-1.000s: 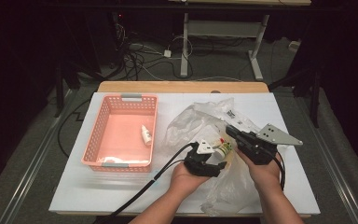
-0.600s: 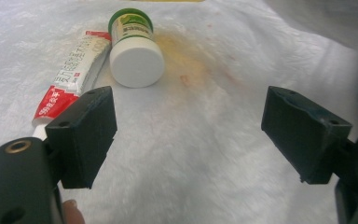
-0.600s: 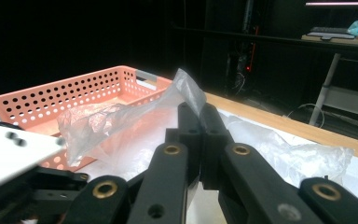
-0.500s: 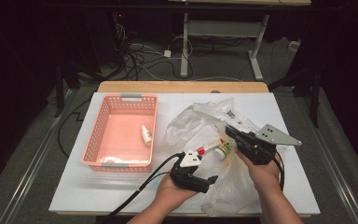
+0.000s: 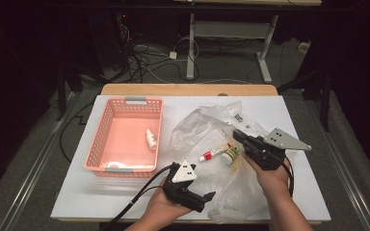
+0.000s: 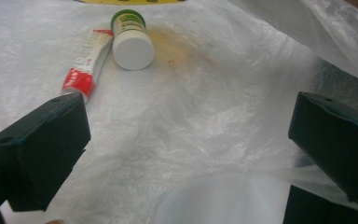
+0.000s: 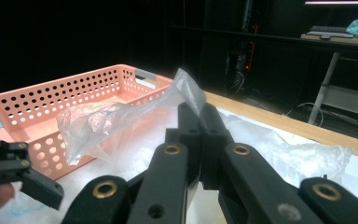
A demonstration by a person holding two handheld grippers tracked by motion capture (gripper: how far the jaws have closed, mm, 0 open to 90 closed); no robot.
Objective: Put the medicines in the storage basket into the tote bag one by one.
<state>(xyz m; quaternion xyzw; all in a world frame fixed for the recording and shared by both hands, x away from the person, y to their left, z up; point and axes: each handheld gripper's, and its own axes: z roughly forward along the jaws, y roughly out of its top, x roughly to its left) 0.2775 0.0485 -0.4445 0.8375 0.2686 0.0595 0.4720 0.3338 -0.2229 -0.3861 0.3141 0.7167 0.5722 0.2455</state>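
Note:
A clear plastic bag (image 5: 207,130) lies crumpled on the white table. My right gripper (image 5: 237,134) is shut on a fold of its film (image 7: 186,88), holding it up. On the bag lie a red-and-white tube (image 5: 214,153) and a small green-labelled bottle (image 5: 231,155) with a white cap. In the left gripper view the tube (image 6: 86,63) and the bottle (image 6: 130,39) sit side by side beyond the jaws. My left gripper (image 5: 204,201) is near the table's front edge, short of them. Its jaws have just been opening and stand wide with nothing between them (image 6: 191,140).
A pink perforated basket (image 5: 125,103) stands at the left with a small white bottle (image 5: 150,139) inside. Its wall (image 7: 51,107) shows beyond the lifted film in the right gripper view. Desk legs and cables lie on the dark floor past the far edge.
My left gripper has drawn back from the tube and bottle toward the front edge, and its jaws have widened. The tube and bottle now lie uncovered. The right gripper has kept still.

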